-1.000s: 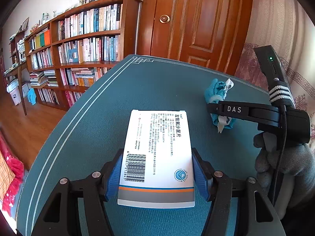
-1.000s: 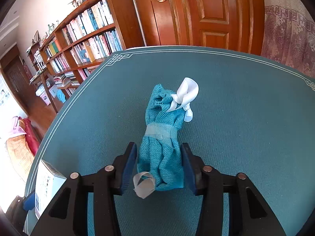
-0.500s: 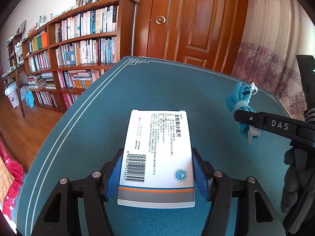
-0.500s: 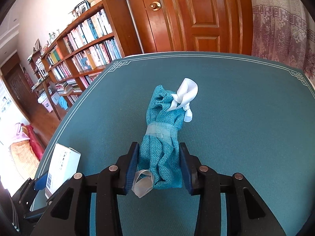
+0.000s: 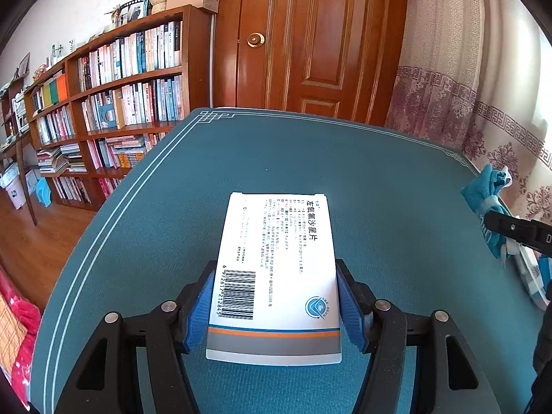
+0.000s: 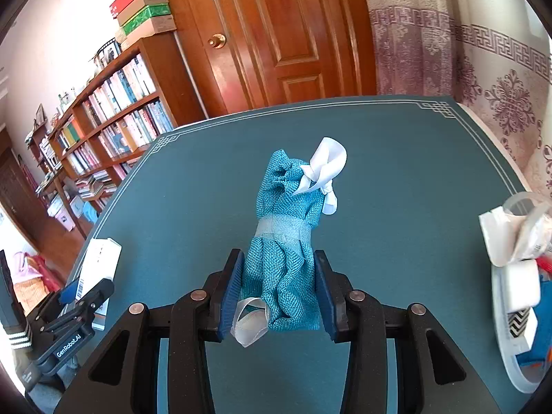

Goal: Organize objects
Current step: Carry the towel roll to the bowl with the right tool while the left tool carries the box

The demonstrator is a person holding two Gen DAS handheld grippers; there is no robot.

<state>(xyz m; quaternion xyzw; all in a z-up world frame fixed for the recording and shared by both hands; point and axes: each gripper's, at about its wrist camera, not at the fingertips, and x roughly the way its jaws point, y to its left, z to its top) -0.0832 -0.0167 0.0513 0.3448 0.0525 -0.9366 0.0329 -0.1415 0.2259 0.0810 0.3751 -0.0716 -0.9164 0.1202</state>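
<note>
Both views are bright with daylight and mostly sharp. Strong fisheye bending curves the bookshelf [image 5: 114,110], the door [image 5: 321,38] and the edges of the table [image 5: 207,179], and black corners frame each round picture. In the left wrist view, white glare washes out the far right edge beside the curtain [image 5: 445,103]. In the right wrist view, the near left edge burns out to white. The white box [image 5: 276,269] shines evenly, casting a soft shadow beneath its near end. Things at the right rim look smeared.
</note>
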